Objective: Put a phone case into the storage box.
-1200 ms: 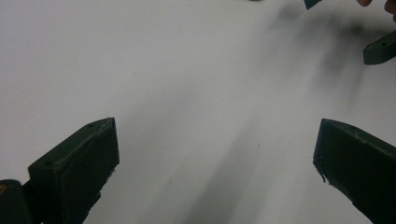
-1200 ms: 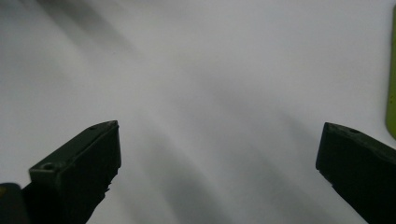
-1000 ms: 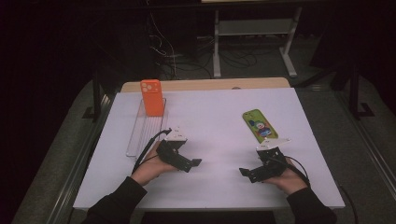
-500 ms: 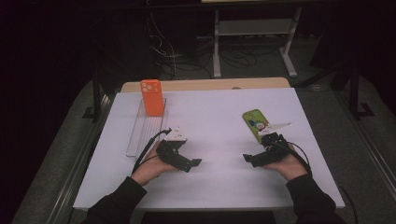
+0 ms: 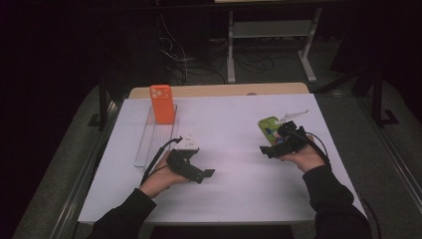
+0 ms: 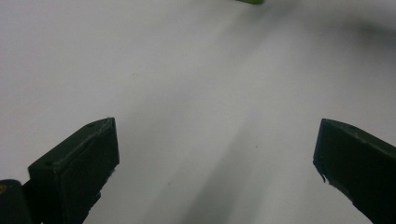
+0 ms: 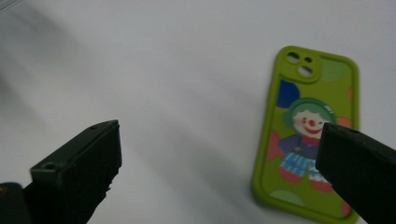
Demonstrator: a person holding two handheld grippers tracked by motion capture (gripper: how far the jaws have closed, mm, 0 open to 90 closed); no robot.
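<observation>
Here, a white worktop is seen from above, with a gripper held in each hand near its front edge. The left gripper is held low over bare surface, its fingers spread wide and empty. The right gripper is likewise held wide open with nothing grasped, just beside a green phone case that lies flat at the right of the worktop. An orange phone case is stood upright in a clear tray at the left.
</observation>
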